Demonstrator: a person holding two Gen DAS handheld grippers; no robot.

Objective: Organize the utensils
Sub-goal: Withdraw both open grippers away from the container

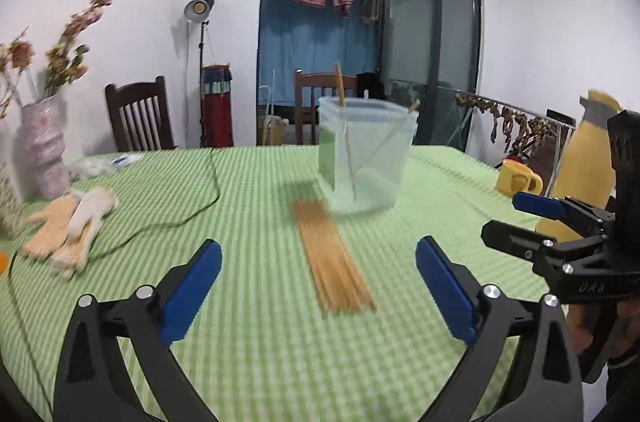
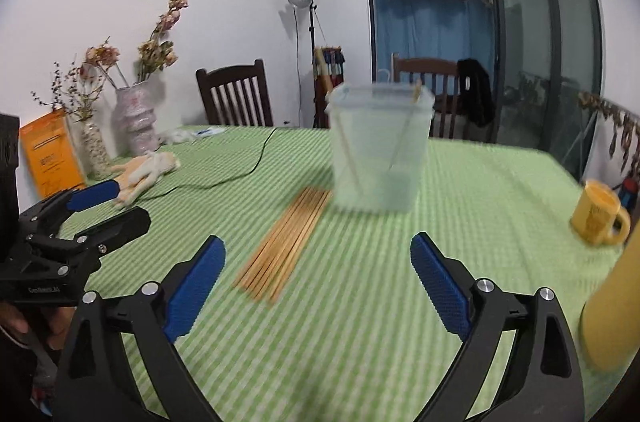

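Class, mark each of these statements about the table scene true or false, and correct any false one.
1. Both tools, left and right, are open and empty. True.
2. The bundle of chopsticks lies flat on the tablecloth. True.
3. The clear container is empty. False: a couple of chopsticks stand inside it.
4. The mug is blue. False: it is yellow.
5. A pair of gloves lies near the vase. True.
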